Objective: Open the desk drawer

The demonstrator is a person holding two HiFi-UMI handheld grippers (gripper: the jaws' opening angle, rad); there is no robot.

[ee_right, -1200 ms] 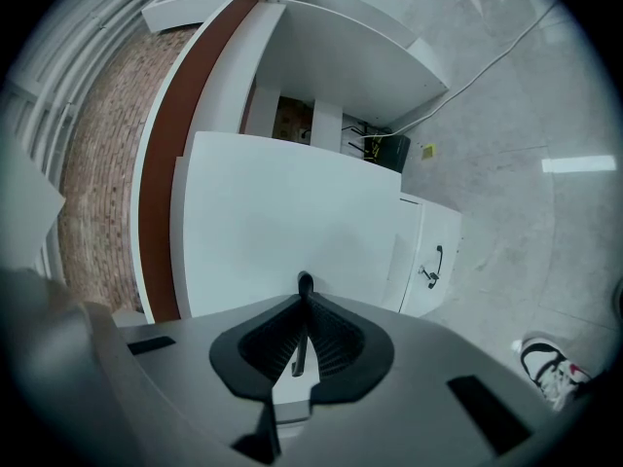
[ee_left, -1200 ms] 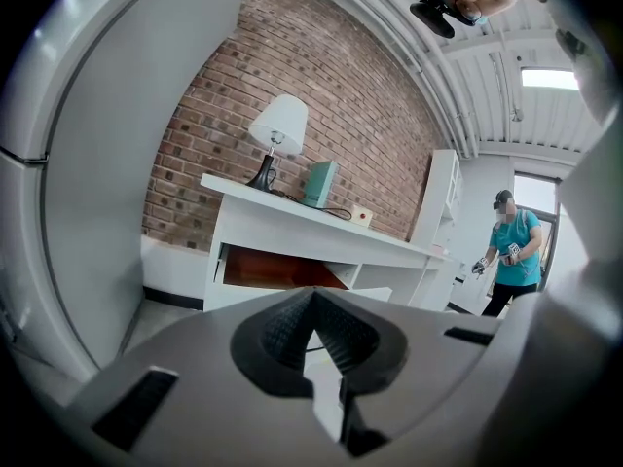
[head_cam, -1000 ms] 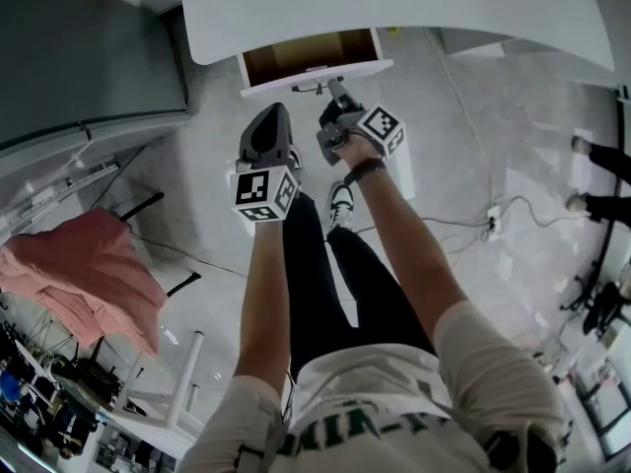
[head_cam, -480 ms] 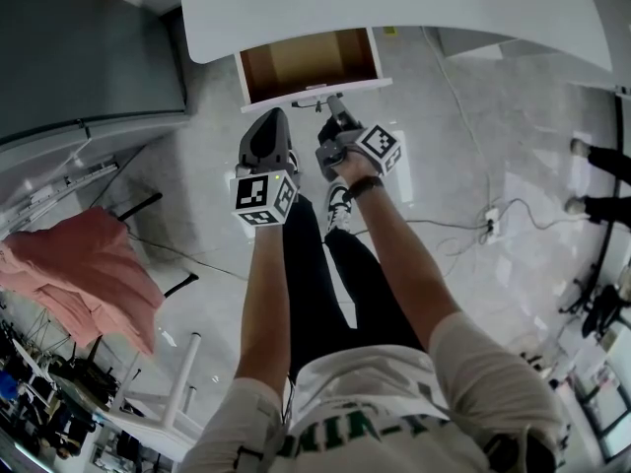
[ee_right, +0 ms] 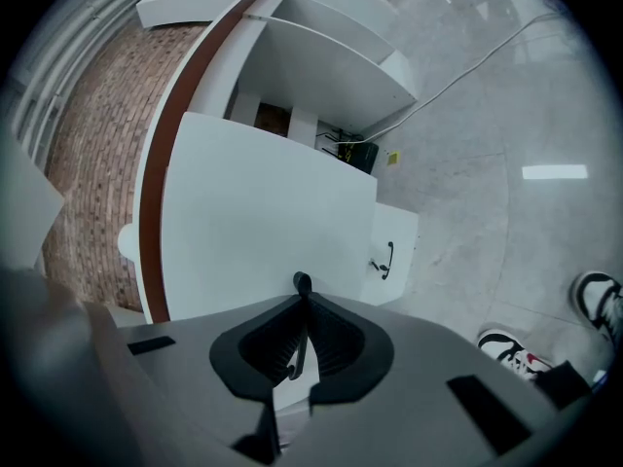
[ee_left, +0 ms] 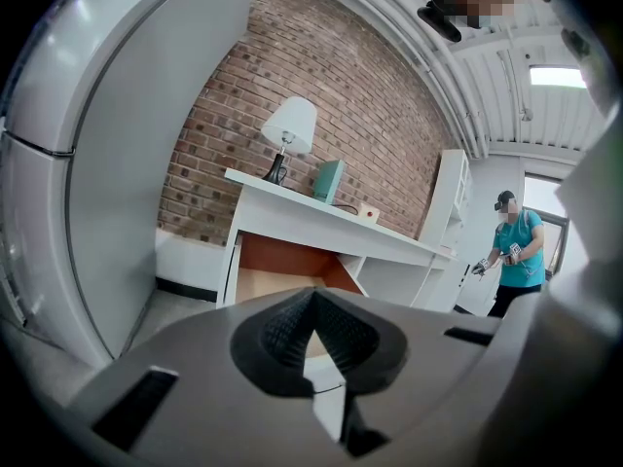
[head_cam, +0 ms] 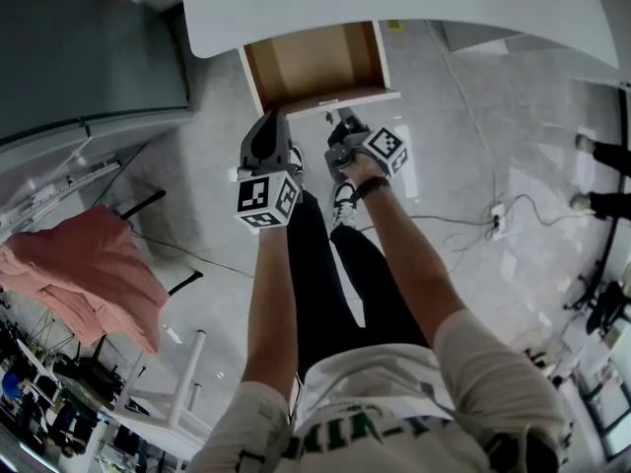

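Observation:
The white desk (head_cam: pixel 394 3) runs along the top of the head view. Its drawer (head_cam: pixel 315 59) is pulled out and shows a brown inside, with the white front panel (head_cam: pixel 330 99) nearest me. My right gripper (head_cam: pixel 342 121) is shut on the thin dark drawer handle (ee_right: pixel 296 343), which runs between its ribbed pads in the right gripper view, in front of the white panel (ee_right: pixel 263 222). My left gripper (head_cam: pixel 273 118) hangs just left of it, near the panel's left end, shut with nothing in it (ee_left: pixel 311 305). The left gripper view shows the open drawer (ee_left: pixel 282 261) under the desk top (ee_left: pixel 321 224).
A grey cabinet (head_cam: pixel 89 47) stands at the left and pink cloth (head_cam: pixel 84 274) lies on a rack below it. A cable (head_cam: pixel 473 225) trails over the floor at the right. A lamp (ee_left: pixel 290 129) stands on the desk. Another person (ee_left: pixel 514 251) stands far right. A second handled drawer (ee_right: pixel 387 259) is nearby.
The drawer has slid further out from under the desk, showing more of its brown inside. My right gripper has come back toward me with the handle. The left gripper has hardly moved.

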